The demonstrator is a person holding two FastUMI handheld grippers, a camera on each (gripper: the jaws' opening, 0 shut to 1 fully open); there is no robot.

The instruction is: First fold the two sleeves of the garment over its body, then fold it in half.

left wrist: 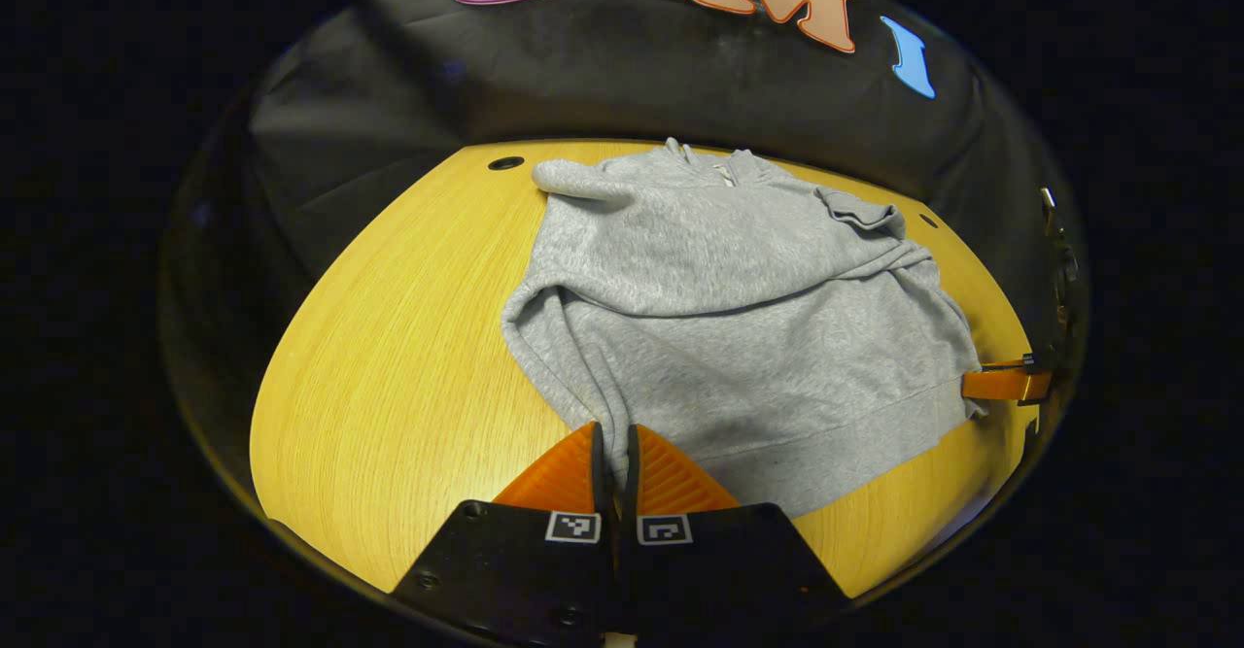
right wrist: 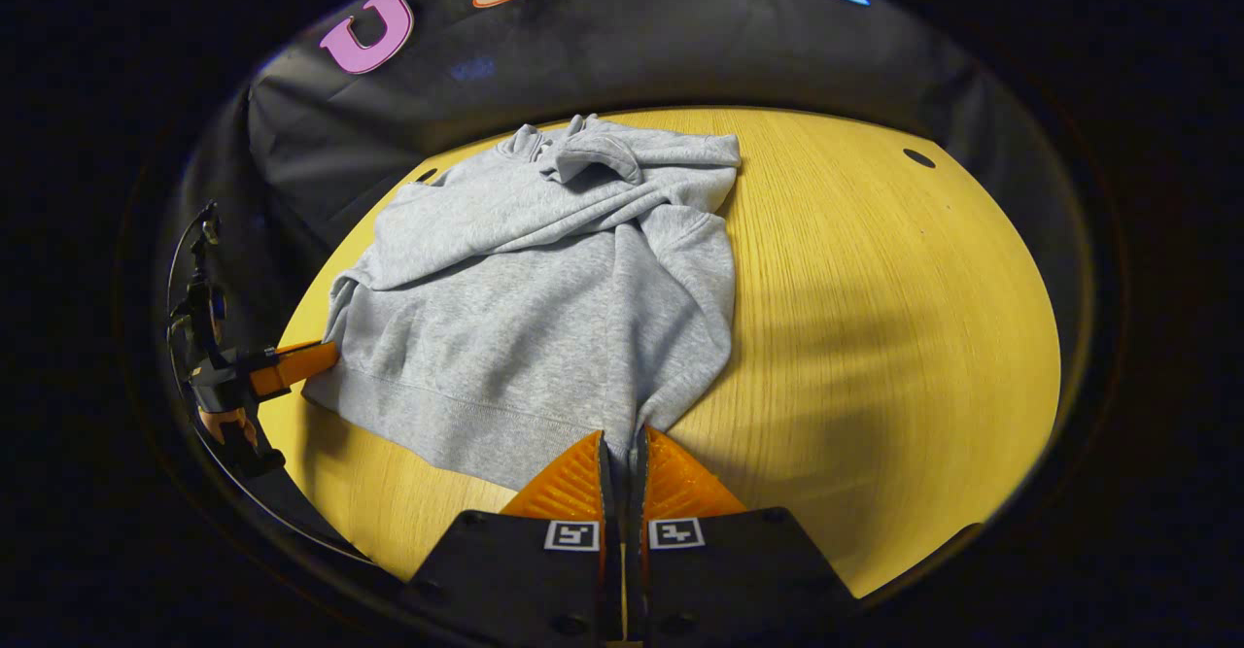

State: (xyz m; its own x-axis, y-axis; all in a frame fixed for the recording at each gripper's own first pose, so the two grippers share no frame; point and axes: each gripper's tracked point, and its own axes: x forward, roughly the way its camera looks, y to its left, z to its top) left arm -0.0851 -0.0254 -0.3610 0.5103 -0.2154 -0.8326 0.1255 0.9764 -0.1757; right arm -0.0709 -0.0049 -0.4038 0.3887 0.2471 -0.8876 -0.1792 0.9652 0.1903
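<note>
Seemingly both sleeves folded over grey sweatshirt [left wrist: 739,327], left hand-held gripper [left wrist: 612,454] and right hand-held gripper [right wrist: 622,459] pinching hem corners (fingertips hidden).

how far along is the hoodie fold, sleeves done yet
Done: both sleeves already lie across the body of the grey hoodie on the wooden table. In hand: the left claw and right claw are each closed on a bottom hem corner. Left: folding it in half; the hem is flat at the near edge, far from the collar.
</note>
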